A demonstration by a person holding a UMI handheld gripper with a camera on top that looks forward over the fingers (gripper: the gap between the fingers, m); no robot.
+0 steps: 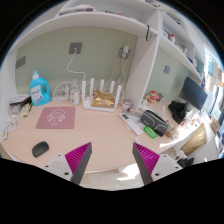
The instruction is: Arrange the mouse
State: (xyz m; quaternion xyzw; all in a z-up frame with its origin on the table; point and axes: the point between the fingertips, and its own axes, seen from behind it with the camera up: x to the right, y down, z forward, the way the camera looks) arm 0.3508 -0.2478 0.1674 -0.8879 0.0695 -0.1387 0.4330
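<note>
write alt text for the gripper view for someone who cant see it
The gripper hangs above a light wooden desk, its pink-padded fingers open and empty. A black mouse lies left of them, near a pink mat. A white router stands by the back wall, a monitor to the right.

Counter (100,135) centre: bare, open run ahead of gripper (110,160); jaws apart, nothing between them. Left flank: mouse (40,149) near front edge, pink mat (56,118) flat beyond it, no height obstruction. Rear left: blue bottle (39,90) upright against wall. Rear centre: white router (102,98) with raised antennas blocks back edge. Right flank: clutter of small items (152,122), monitor (192,96) beyond; passage tight.
</note>
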